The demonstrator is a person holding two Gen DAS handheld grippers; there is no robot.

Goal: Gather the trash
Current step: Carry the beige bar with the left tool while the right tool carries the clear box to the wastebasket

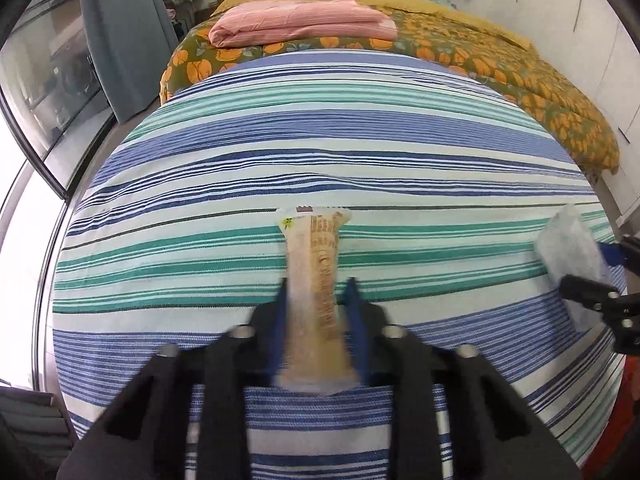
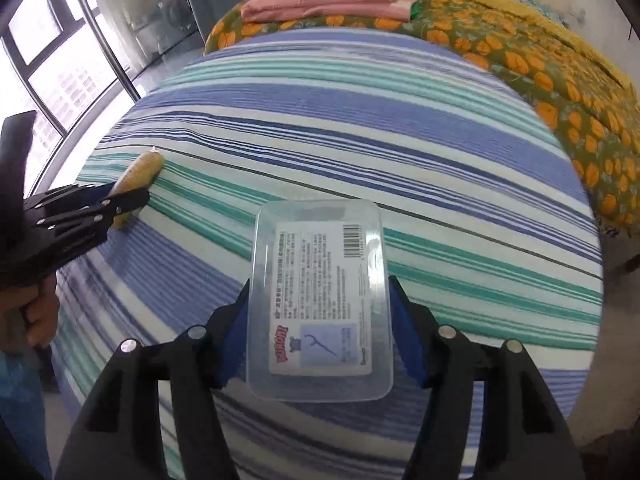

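While both sit on striped sheet [image 1: 320, 140]: left tongs [image 1: 318, 286] clamping wrapper [image 1: 316, 272]; right tongs [image 2: 320, 292] clamping clear box [image 2: 320, 300].

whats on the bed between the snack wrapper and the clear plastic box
Nothing: only bare striped bedsheet lies between the snack wrapper and the clear plastic box, shown in the right wrist view.

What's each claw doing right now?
Left gripper: shut on the tan snack wrapper.
Right gripper: shut on the clear plastic box.
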